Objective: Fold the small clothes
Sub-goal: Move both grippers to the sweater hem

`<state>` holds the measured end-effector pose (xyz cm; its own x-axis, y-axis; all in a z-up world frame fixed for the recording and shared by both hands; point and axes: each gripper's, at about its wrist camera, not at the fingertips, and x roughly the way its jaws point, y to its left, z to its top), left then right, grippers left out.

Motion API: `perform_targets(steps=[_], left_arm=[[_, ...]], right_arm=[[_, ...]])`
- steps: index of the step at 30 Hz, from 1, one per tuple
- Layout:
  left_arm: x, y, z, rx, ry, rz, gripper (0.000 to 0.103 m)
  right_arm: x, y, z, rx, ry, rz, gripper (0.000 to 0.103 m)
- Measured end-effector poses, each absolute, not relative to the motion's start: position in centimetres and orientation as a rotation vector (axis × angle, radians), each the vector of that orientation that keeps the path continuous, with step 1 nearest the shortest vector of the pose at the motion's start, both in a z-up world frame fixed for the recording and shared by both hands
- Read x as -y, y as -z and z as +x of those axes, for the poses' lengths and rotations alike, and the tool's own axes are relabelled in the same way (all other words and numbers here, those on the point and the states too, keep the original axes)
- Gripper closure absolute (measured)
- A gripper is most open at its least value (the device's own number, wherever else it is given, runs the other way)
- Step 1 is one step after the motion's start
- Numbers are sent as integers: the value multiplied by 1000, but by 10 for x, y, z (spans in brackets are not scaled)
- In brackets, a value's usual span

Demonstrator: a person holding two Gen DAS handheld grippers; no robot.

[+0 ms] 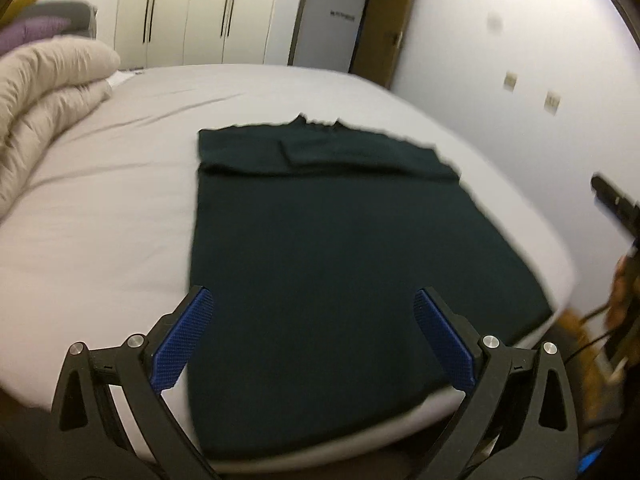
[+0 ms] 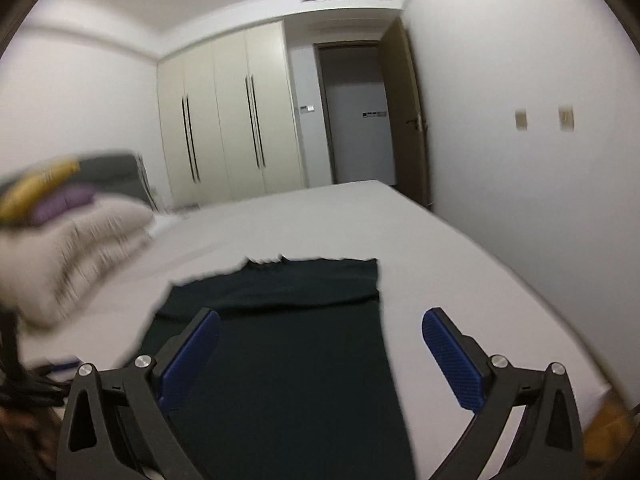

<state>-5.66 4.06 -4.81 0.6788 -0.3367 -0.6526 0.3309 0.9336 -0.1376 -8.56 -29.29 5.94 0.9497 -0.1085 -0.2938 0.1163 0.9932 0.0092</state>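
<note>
A dark green garment (image 1: 320,240) lies flat on the grey bed (image 1: 100,208), with its sleeves folded inward across the far end near the collar. It also shows in the right wrist view (image 2: 288,360). My left gripper (image 1: 314,300) is open and empty, held above the garment's near part. My right gripper (image 2: 320,322) is open and empty, held above the garment's near right part. Part of the right gripper shows at the right edge of the left wrist view (image 1: 616,200).
A beige folded duvet (image 1: 44,96) lies on the bed's left side, with purple and yellow pillows (image 2: 64,200) behind it. Cream wardrobes (image 2: 232,120) and a doorway (image 2: 356,120) stand beyond the bed. A white wall (image 2: 520,200) runs along the right.
</note>
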Motion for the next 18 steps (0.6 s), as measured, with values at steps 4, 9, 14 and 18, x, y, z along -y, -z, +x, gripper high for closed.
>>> perform_targets(steps=[4,9,14,18], left_arm=[[-48,65,-88,-769,346,74,1],[-32,95,-119,-799,356,235,1],[5,124,-151,-713,301,589,1],[10,133,-160,-640,224,722,1]], right_arm=[[273,-36,-99,-387,115,-71,0],[257,1,-108,-490,116,-116,0],[247,12,-113,-509,100,-146,0],[247,13,-112,-502,99,-147,0]])
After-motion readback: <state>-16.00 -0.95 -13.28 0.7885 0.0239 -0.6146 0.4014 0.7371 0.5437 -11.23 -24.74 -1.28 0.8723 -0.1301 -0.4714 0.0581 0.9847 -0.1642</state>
